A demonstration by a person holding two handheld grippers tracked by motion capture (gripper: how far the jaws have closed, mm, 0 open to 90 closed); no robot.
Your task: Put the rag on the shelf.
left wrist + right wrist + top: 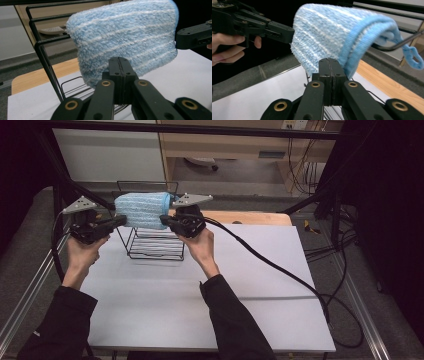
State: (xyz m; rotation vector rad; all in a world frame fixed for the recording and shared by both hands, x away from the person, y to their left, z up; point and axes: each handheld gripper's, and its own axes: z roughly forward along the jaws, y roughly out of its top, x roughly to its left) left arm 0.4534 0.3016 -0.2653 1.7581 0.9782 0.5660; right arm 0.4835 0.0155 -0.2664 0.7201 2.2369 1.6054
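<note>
**Towel draped on rack, both grippers closed at its lower edge**

Blue striped towel hangs over the top bar of the black wire rack, at the far left of the white table. It is folded over the bar, with a hanging loop visible at the towel's far end in the right gripper view.

Left gripper sits at the towel's left end, right gripper at its right end, both low on the cloth. In each gripper view the jaws are pressed together with no gap. In each, the jaw tips sit against the towel's lower hem; a pinch on the hem can't be confirmed, as no cloth shows between the pads. The left gripper's own view shows its jaws in front of the towel; same picture for the right gripper and the towel.

Step in hand, as a judgement: hanging or straightening the towel on the rack, near the end of that step. The towel looks seated on the bar and fairly even.

Next move likely calls for either backing both grippers off toward the near side without dragging the hem, or, if the drape needs evening, opening the jaws, taking a real bite on each lower corner and pulling down together. Risk: an uneven tug slides the towel off the bar or tips the light rack.
</note>
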